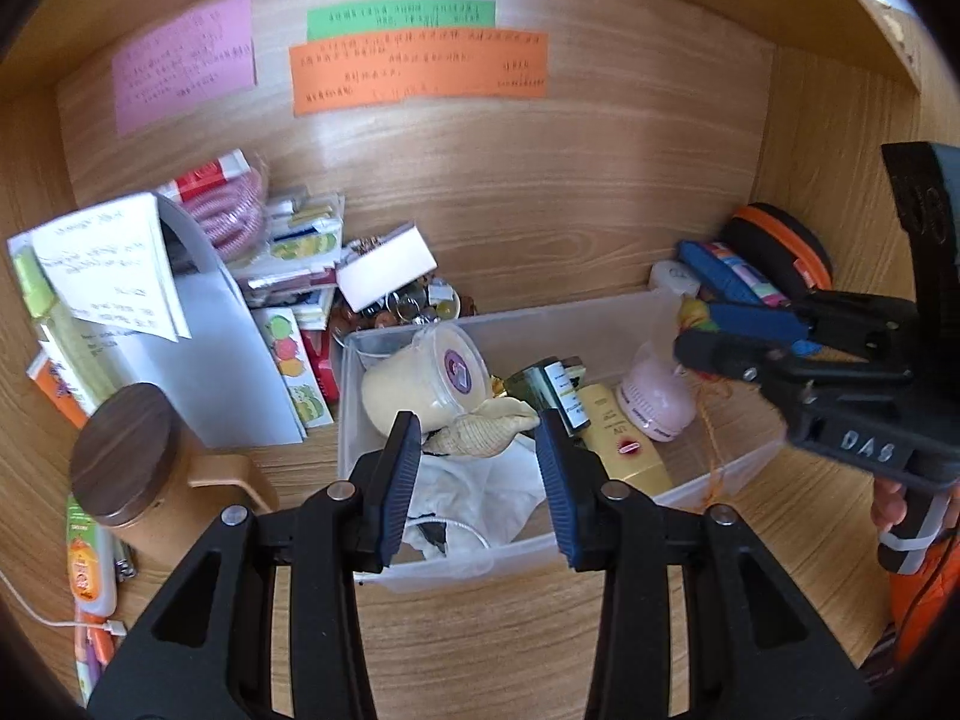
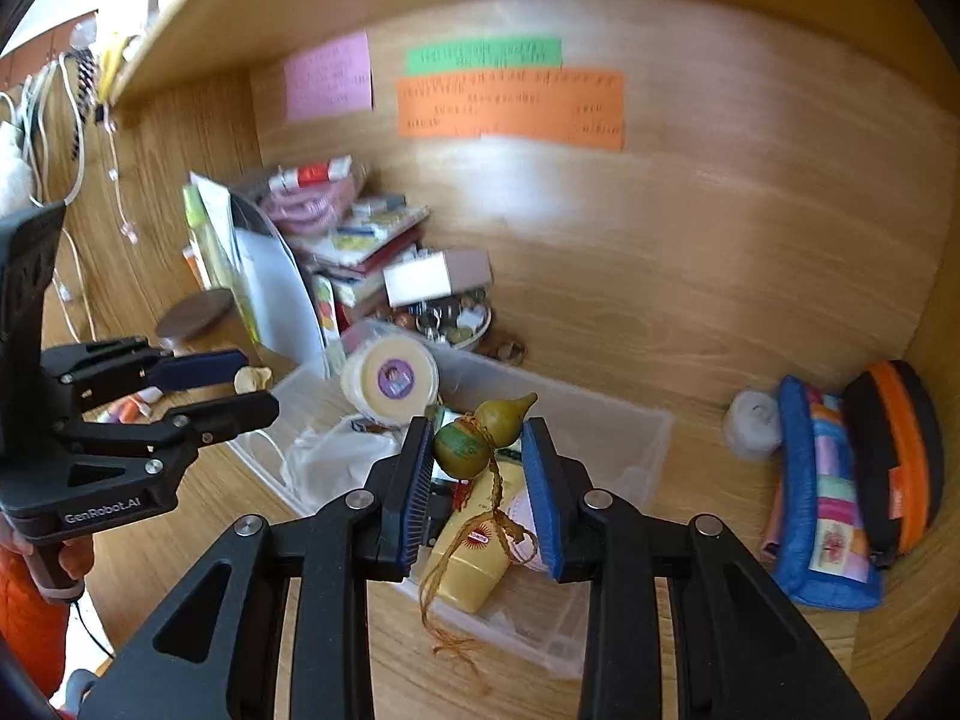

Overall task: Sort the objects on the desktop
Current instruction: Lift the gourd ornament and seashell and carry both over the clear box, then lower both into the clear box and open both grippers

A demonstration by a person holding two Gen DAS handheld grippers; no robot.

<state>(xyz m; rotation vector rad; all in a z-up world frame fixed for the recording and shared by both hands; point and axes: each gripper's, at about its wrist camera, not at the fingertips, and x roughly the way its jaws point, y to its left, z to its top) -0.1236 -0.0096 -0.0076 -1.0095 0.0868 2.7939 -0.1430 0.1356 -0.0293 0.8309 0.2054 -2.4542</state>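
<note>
**Q:** Jaws, left side: condition?

**A:** Left gripper (image 1: 478,426): jaws narrow, blue pads clamped on a shell (image 1: 480,435). The shell is cream, ribbed and spiral, lying crosswise between the pads. It sits above the near part of a clear bin (image 1: 600,312), over a white cloth (image 1: 474,492).

**Q:** Jaws, right side?

**A:** Right gripper (image 2: 478,438): jaws narrow, closed on a gourd (image 2: 465,447). The gourd has two bulbs, olive-yellow with a green patch on the lower one, and its stem tip points up and right. A tan cord (image 2: 495,498) is tied at the waist and hangs down in a loop with a frayed end. The gourd is held over the bin, above a yellow tube (image 2: 474,564).

**Q:** Readable markings?

**A:** On the left gripper body, "GenRobot.AI". On the right gripper body, "DAS". The tube carries a red oval label, and the text on it is too small to read. A cream tub (image 1: 420,378) in the bin has a round purple lid sticker, also unreadable.

**Q:** Further out?

**A:** Three notes are fixed to the back wall: pink (image 1: 186,63), green (image 1: 402,15) and orange (image 1: 420,69). All three carry handwriting that is blurred beyond reading.
</note>
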